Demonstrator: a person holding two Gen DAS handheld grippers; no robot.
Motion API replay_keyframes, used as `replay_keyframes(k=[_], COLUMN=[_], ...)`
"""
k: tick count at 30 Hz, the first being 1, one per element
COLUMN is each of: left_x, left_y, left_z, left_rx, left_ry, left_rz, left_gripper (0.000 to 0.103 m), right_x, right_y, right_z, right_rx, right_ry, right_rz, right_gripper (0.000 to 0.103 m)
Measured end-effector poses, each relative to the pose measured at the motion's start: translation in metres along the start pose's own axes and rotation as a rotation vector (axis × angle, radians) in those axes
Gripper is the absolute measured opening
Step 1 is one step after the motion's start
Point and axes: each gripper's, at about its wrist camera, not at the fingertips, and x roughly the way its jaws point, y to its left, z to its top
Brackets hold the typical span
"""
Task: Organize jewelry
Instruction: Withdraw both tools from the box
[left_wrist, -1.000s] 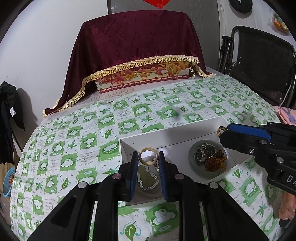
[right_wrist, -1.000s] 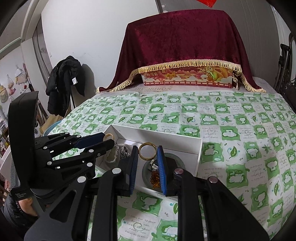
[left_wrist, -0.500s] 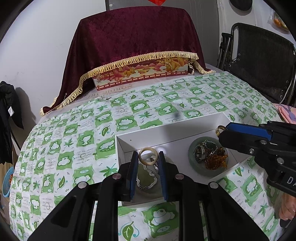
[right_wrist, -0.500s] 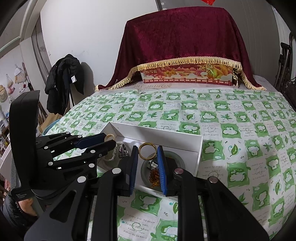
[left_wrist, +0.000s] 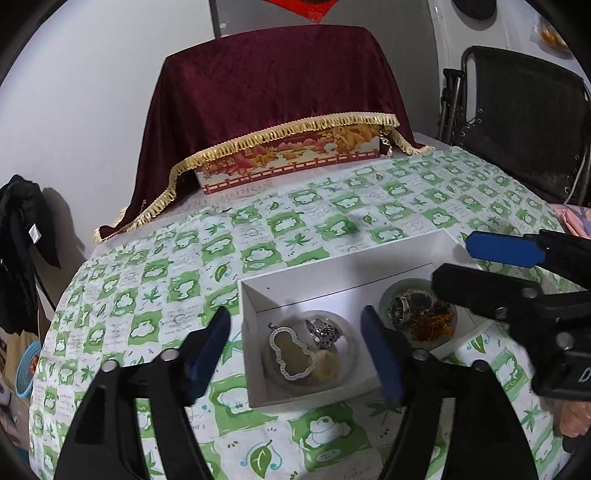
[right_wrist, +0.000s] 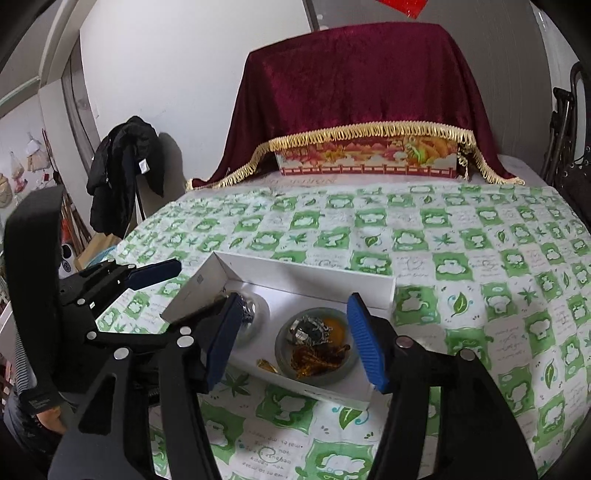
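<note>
A white box (left_wrist: 255, 295) holds two dishes on the green-checked cloth. My left gripper (left_wrist: 295, 354) is opening over the clear dish (left_wrist: 345, 334), its pads touching nothing. In that dish lie a gourd pendant (left_wrist: 291, 350), a silver ring (left_wrist: 321, 332) and a blurred cream ring (left_wrist: 327, 365). My right gripper (right_wrist: 293, 339) is opening too, above the green dish (right_wrist: 317, 347) of mixed jewelry, with nothing pressed between its pads. A gold piece (right_wrist: 267, 365) lies on the box floor just left of that dish. Each gripper shows in the other's view: the right gripper (left_wrist: 476, 267) and the left gripper (right_wrist: 184, 295).
A maroon velvet cloth (left_wrist: 273, 99) with gold fringe covers a decorated box (left_wrist: 291, 158) at the back of the table. A black chair (left_wrist: 524, 122) stands at the right. A black coat (right_wrist: 125, 173) hangs at the left.
Both grippers have opened. The cream ring left the left gripper's pads and now lies in the clear dish. The gold ring is gone from between the right gripper's pads.
</note>
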Motion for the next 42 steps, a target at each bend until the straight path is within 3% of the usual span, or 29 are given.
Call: replay_keyframes(k=[4, 8, 12, 23, 30, 39, 41, 42], left_x=[-0.006, -0.013, -0.017, -0.024, -0.03, -0.038, -0.036, -0.034], left_y=[0.005, 0.005, 0.001, 0.01, 0.025, 0.013, 0.014, 0.016], left_z=[0.001, 0.002, 0.002, 0.003, 0.006, 0.009, 0.008, 0.008], left_rx=[-0.019, -0.022, -0.009, -0.063, -0.132, -0.068, -0.076, -0.091], left_ry=[-0.011, -0.026, -0.023, 0.007, 0.018, 0.028, 0.045, 0.061], left_rz=[0.016, 0.026, 0.026, 0.037, -0.043, 0.122, 0.11, 0.068], left_gripper=[0.087, 0.098, 0.099, 0.1, 0.1, 0.1, 0.1, 0.1], right_x=[-0.005, -0.015, -0.027, -0.034, -0.036, -0.035, -0.035, -0.035], right_y=[-0.001, -0.002, -0.004, -0.005, -0.002, 0.001, 0.001, 0.001], right_z=[0.002, 0.003, 0.005, 0.004, 0.005, 0.004, 0.004, 0.003], right_rx=[0.003, 0.025, 0.045, 0.052, 0.04, 0.043, 0.046, 0.048], right_ry=[-0.01, -0.027, -0.04, 0.024, 0.034, 0.042, 0.045, 0.046], right_rz=[-0.009, -0.027, -0.027, -0.115, -0.096, -0.101, -0.102, -0.102], right_gripper=[0.058, 0.09, 0.098, 0.098, 0.098, 0.098, 0.098, 0.098])
